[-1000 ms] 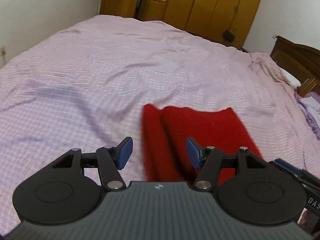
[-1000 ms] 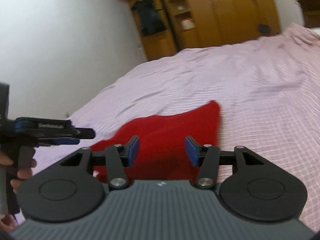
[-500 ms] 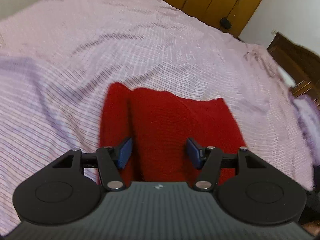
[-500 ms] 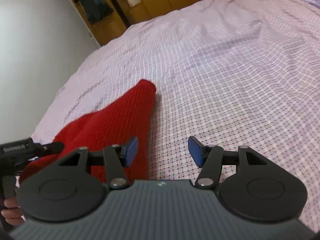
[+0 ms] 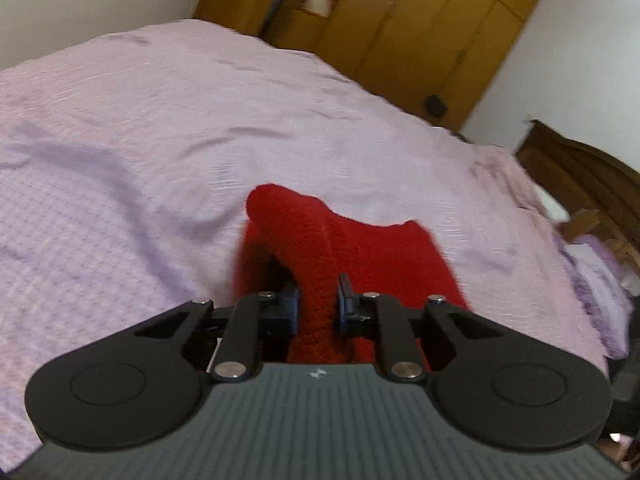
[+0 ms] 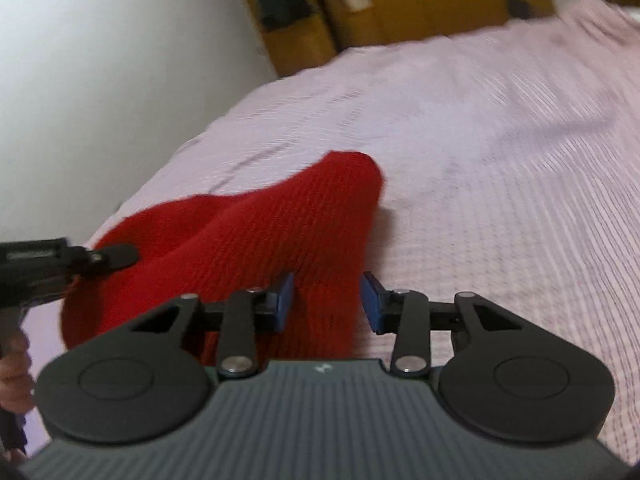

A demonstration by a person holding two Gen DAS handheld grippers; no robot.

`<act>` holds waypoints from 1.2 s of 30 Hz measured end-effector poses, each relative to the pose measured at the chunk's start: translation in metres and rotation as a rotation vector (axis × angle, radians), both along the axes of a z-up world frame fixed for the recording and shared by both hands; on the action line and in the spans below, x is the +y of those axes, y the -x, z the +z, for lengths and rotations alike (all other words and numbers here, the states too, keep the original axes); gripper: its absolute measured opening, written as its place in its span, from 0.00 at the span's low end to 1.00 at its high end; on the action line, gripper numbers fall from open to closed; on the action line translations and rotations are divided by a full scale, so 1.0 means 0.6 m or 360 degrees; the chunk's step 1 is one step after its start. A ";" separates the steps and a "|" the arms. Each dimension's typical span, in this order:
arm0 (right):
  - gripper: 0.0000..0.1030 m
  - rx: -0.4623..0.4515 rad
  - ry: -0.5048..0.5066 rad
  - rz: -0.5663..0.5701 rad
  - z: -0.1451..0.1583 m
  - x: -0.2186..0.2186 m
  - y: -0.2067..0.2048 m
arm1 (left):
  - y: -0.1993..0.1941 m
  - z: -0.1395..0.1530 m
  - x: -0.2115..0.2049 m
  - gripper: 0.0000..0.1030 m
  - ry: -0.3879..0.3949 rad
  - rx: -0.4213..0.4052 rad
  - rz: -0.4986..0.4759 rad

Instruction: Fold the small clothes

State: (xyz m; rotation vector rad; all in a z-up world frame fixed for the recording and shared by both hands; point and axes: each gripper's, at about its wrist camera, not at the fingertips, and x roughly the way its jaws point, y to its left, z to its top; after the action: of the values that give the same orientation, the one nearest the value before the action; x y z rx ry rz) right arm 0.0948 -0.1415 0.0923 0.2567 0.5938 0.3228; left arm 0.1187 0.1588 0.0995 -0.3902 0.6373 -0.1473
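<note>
Fingers (image 5: pixel 289 307) of both grippers pinch the red knit garment (image 5: pixel 360 256) between them

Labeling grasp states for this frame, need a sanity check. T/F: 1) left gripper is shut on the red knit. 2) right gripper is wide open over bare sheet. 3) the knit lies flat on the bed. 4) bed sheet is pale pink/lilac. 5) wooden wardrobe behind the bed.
1) The left gripper is shut on the red knit. True.
2) The right gripper is wide open over bare sheet. False: its fingers have narrowed around a fold of the knit; whether they fully clamp it cannot be told.
3) The knit lies flat on the bed. False: it is bunched and raised into peaks.
4) The bed sheet is pale pink/lilac. True.
5) A wooden wardrobe stands behind the bed. True.
</note>
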 end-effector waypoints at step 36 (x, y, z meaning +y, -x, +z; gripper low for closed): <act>1.00 0.0551 -0.0800 0.0020 -0.074 -0.069 -0.027 | 0.066 -0.025 0.008 0.67 0.0027 0.0187 0.0016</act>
State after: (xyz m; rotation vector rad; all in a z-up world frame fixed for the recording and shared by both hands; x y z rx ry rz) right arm 0.1107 -0.1832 0.0481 0.8039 0.8507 0.4423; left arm 0.0792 0.1636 0.0844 -0.4207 0.7502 -0.1209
